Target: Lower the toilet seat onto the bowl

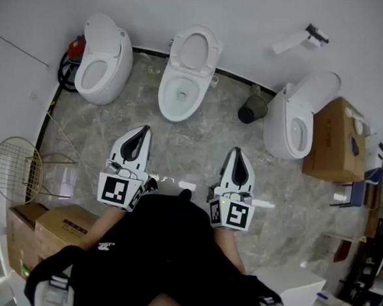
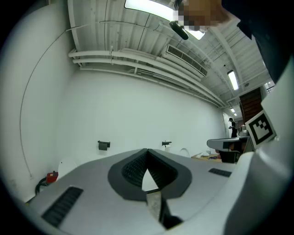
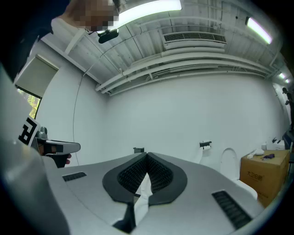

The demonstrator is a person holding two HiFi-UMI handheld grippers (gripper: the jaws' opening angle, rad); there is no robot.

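Three white toilets stand along the far wall in the head view. The middle toilet (image 1: pixel 181 89) has its seat (image 1: pixel 195 49) raised against the wall, and its bowl lies open. The left toilet (image 1: pixel 103 63) and the right toilet (image 1: pixel 297 120) also have their lids up. My left gripper (image 1: pixel 143 131) and right gripper (image 1: pixel 237 151) hover over the marble floor, well short of the toilets, both shut with nothing held. In the left gripper view the left gripper (image 2: pixel 147 152) faces the white wall. The right gripper (image 3: pixel 147 156) does too, with a raised lid (image 3: pixel 228 159) at its right.
A black bin (image 1: pixel 252 109) sits between the middle and right toilets. Cardboard boxes stand at the right (image 1: pixel 335 139) and near left (image 1: pixel 39 230). A wire rack (image 1: pixel 17 167) leans at the left. A paper holder (image 1: pixel 297 40) hangs on the wall.
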